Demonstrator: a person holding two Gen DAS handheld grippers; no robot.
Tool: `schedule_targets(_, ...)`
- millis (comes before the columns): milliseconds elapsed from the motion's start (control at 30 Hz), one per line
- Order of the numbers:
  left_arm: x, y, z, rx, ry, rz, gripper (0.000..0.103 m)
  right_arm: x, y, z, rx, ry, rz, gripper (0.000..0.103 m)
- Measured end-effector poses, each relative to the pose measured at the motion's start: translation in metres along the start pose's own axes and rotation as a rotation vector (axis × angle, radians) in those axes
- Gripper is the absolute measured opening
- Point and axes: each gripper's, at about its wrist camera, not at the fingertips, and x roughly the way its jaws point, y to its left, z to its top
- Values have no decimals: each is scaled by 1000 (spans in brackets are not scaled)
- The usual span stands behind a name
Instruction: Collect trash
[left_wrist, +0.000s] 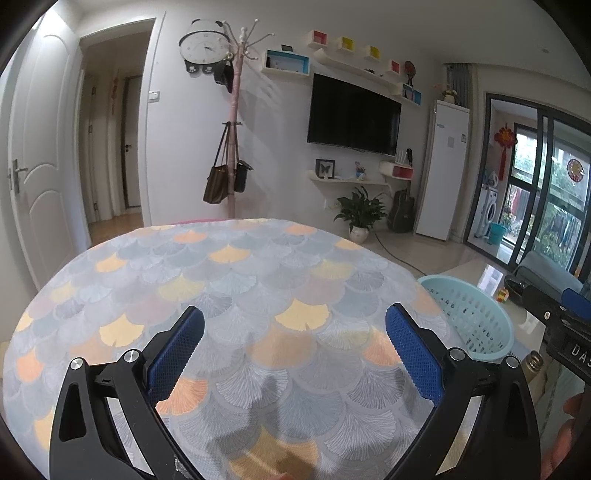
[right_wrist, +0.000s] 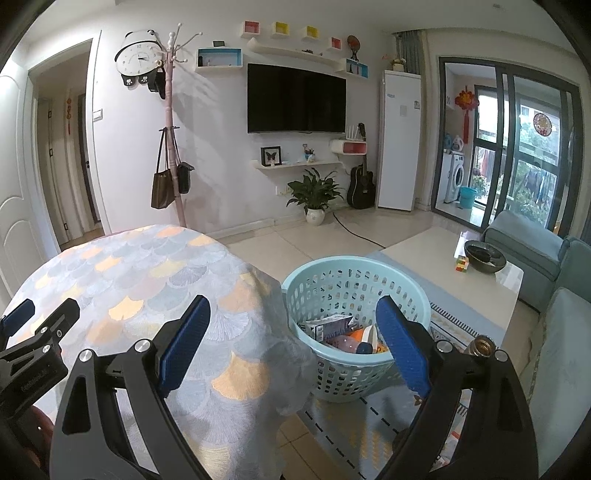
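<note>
Both claws are gaping wide, gripping nothing: the left claw (left_wrist: 294, 347) is hovering over the bare table (left_wrist: 229, 266) at frame centre, the right claw (right_wrist: 293, 334) straddling its edge beside the basket (right_wrist: 354, 376), likely ready for a drop. Trash (right_wrist: 343, 334) is lying jumbled inside the basket, lower centre; a box is lying roughly left-right, the rest unclear.
</note>
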Motion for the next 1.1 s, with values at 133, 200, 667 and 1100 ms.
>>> schedule_targets(133, 0, 0, 0, 1, 0, 0, 95, 1, 0, 0, -2, -1, 1, 87)
schedule_targets(200, 0, 0, 0, 1, 0, 0, 95, 1, 0, -1, -4, -2, -1, 87)
schedule_targets(667, -1, -1, -1, 3, 2, -1, 95, 4, 0, 0, -9, -4, -3, 87)
schedule_targets(1100, -4, -2, -3, 5, 4, -1, 95, 8, -7, 2, -6, -4, -18, 87)
